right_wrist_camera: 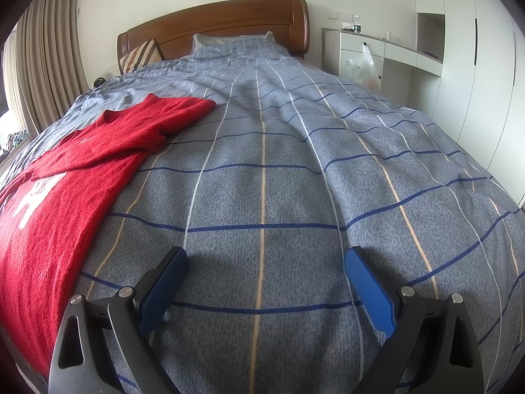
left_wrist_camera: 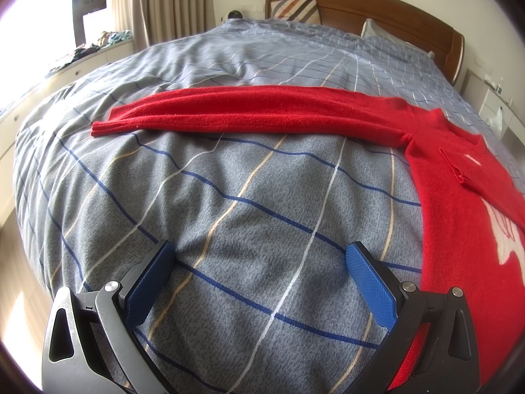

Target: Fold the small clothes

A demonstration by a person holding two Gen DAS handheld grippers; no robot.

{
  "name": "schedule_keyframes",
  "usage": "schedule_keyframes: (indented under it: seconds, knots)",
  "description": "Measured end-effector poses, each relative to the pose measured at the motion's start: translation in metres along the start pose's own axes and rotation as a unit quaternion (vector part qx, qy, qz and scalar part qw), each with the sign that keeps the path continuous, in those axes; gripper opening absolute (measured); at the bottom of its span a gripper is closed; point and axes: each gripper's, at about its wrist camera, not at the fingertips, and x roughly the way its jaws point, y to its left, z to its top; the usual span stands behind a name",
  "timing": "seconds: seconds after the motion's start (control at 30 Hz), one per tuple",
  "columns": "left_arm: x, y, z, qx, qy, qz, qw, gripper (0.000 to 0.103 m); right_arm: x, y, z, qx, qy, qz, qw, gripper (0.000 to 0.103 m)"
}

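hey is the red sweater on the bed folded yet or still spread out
Mostly spread out. The red sweater lies flat on the bed, one sleeve stretched sideways; the other sleeve lies bunched.

Left gripper (left_wrist_camera: 261,264), jaws wide apart with nothing between them, hovers over bare plaid duvet (left_wrist_camera: 229,197); the way ahead is unobstructed up to the outstretched sleeve (left_wrist_camera: 229,115) of the red sweater (left_wrist_camera: 459,170), which lies flat across the path, with the sweater's body just beside the right finger. Right gripper (right_wrist_camera: 265,269), likewise wide apart, faces open duvet (right_wrist_camera: 295,164) through to the pillow (right_wrist_camera: 229,44) and wooden headboard (right_wrist_camera: 213,23), the sweater (right_wrist_camera: 65,197) bordering only the left side. A plastic bag (right_wrist_camera: 364,65) hangs at the bedside cabinet, apparently clear of the bed edge.
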Motion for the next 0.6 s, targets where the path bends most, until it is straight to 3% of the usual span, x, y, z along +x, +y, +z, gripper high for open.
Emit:
schedule_keyframes:
  seconds: [0.4,0.6]
  knots:
    - [-0.001,0.001,0.000,-0.001,0.005,-0.003,1.0000,0.103,0.000,0.000,0.000,-0.001,-0.001,-0.001,1.000,0.096]
    - [-0.021,0.029,0.016,-0.040,0.028,-0.060,0.9970,0.103,0.000,0.000,0.000,-0.001,-0.001,-0.001,1.000,0.096]
